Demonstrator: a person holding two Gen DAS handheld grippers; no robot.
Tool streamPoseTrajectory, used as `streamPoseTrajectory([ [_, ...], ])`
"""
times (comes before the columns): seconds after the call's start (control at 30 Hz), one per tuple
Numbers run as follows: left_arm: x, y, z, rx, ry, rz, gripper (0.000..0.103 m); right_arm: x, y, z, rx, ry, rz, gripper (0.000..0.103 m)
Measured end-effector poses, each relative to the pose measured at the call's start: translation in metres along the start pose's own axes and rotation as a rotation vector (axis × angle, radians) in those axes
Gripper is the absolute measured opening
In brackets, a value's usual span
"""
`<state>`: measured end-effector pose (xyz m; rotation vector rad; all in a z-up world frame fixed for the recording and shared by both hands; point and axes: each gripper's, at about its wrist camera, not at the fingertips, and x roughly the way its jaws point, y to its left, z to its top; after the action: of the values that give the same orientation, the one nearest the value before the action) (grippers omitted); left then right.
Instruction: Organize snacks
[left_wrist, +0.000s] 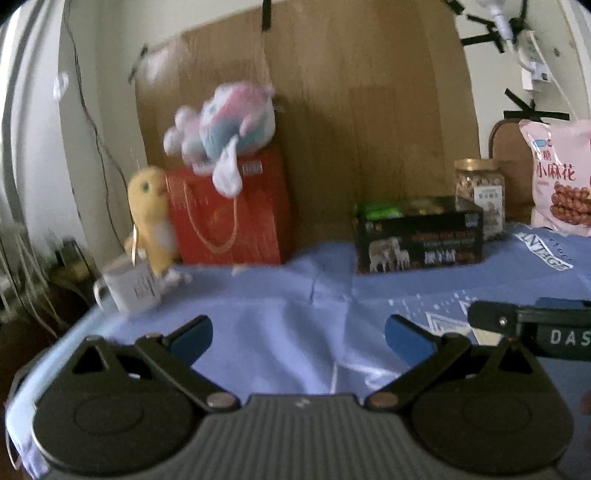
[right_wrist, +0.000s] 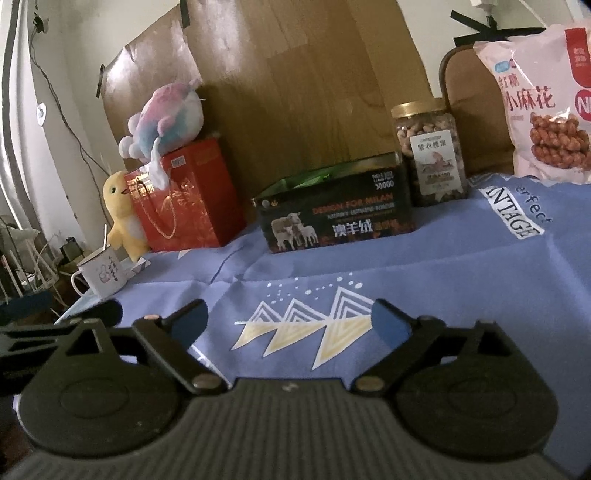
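A black box (left_wrist: 419, 234) (right_wrist: 336, 218) printed with sheep stands at the back of the blue cloth, something green showing inside it. A gold-lidded jar of nuts (left_wrist: 480, 190) (right_wrist: 430, 155) stands just right of it. A pink snack bag (left_wrist: 561, 177) (right_wrist: 539, 99) leans at the far right. My left gripper (left_wrist: 299, 338) is open and empty, low over the near cloth. My right gripper (right_wrist: 290, 325) is open and empty over the mountain print, well short of the box. Each gripper's edge shows in the other view.
A red gift bag (left_wrist: 229, 214) (right_wrist: 184, 195) with a pastel plush (left_wrist: 221, 125) (right_wrist: 166, 118) on top stands at the back left beside a yellow plush (left_wrist: 149, 214) (right_wrist: 120, 218). A white mug (left_wrist: 129, 286) (right_wrist: 101, 275) sits near the table's left edge. Cardboard (left_wrist: 332, 110) backs the table.
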<state>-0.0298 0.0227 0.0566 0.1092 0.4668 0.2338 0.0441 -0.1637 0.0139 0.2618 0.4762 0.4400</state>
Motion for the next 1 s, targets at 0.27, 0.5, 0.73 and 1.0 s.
streamPoseTrajectory([
  [0.27, 0.004, 0.03, -0.012, -0.1, 0.083, -0.022, 0.103, 0.003, 0.013, -0.009, 0.009, -0.069, -0.089, 0.103],
  [0.5, 0.012, 0.033, -0.014, -0.078, 0.098, -0.016, 0.103, -0.001, 0.015, -0.01, 0.004, -0.118, -0.145, 0.103],
  [0.73, 0.017, 0.013, -0.014, -0.016, 0.112, -0.062, 0.103, 0.004, 0.001, -0.012, 0.059, -0.044, -0.133, 0.103],
  [1.0, 0.015, -0.013, -0.007, 0.034, 0.051, -0.023, 0.103, 0.001, -0.019, -0.014, 0.103, -0.011, -0.12, 0.103],
])
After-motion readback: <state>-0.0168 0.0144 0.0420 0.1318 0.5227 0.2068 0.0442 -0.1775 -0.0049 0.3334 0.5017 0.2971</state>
